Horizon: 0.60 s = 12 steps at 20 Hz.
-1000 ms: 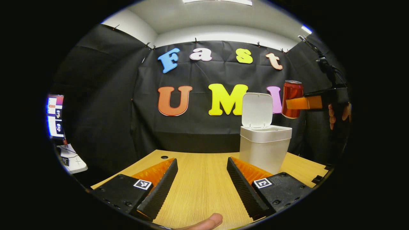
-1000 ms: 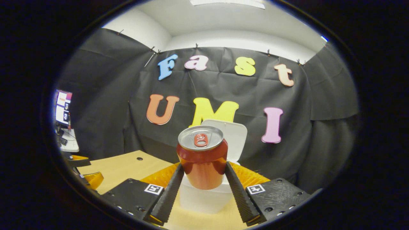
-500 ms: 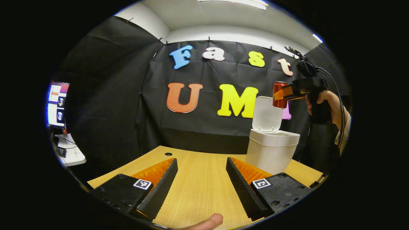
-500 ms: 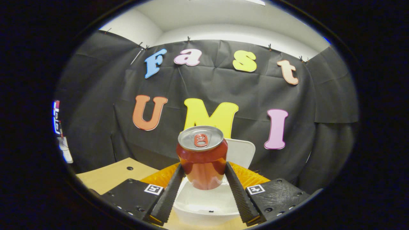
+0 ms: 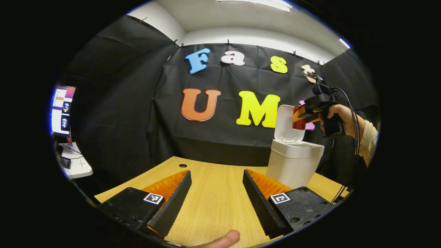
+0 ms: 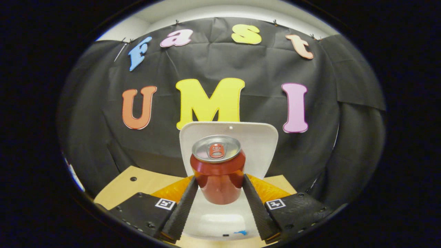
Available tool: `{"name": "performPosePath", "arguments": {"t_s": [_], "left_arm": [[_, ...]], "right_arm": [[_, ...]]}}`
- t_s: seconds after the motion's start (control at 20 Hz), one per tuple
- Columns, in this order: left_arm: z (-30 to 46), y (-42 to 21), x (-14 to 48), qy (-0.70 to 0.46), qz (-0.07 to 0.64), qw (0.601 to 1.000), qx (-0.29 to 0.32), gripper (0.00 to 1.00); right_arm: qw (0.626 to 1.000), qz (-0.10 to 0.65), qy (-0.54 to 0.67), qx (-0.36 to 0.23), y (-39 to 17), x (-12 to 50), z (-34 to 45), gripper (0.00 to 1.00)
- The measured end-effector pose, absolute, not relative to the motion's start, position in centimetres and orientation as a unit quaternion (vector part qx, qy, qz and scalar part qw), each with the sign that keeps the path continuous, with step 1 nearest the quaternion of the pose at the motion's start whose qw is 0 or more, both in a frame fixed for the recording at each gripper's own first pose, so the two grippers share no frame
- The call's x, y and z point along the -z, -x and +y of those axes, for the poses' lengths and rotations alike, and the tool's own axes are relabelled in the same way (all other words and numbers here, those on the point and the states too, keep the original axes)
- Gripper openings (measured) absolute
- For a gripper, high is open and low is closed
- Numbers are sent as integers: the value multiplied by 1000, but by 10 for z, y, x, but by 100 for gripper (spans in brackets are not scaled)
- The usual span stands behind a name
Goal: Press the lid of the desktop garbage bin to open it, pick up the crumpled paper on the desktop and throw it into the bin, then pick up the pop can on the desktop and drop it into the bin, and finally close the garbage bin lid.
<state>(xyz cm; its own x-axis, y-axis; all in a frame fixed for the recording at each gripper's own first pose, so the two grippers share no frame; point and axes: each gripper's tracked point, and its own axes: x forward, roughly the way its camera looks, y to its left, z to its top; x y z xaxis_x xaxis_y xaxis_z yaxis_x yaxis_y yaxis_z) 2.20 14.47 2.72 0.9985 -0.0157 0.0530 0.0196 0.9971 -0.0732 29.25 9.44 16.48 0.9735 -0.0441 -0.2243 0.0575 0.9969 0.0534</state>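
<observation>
Red pop can [image 6: 217, 170] — between hand-held gripper [image 6: 217, 193] fingers

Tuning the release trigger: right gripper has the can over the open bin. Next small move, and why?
Probably open the jaws and drop it. In the right gripper view the right gripper clamps the can upright, with the bin mouth directly below and the lid standing up behind. The left gripper view also shows the can above the bin. A slight lowering first might soften the drop.

Both cameras bin-ward [image 5: 295, 163] — right nearer
</observation>
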Motion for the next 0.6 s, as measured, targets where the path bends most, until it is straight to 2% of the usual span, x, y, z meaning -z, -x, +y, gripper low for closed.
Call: {"name": "performPosePath", "arguments": {"t_s": [0.25,0.3,0.4,0.6], "left_arm": [[134,-25,-24,31,-24,999,17,97],[129,-26,-21,27,-23,999,22,100],[124,-26,-20,20,-20,999,28,97],[121,-24,-22,12,-27,999,31,97]], "right_arm": [[987,148,-40,40,-296,-144,79,80],[987,151,-37,41,-295,-140,78,80],[986,155,-37,41,-293,-137,77,80],[986,158,-30,33,-288,-135,85,80]]}}
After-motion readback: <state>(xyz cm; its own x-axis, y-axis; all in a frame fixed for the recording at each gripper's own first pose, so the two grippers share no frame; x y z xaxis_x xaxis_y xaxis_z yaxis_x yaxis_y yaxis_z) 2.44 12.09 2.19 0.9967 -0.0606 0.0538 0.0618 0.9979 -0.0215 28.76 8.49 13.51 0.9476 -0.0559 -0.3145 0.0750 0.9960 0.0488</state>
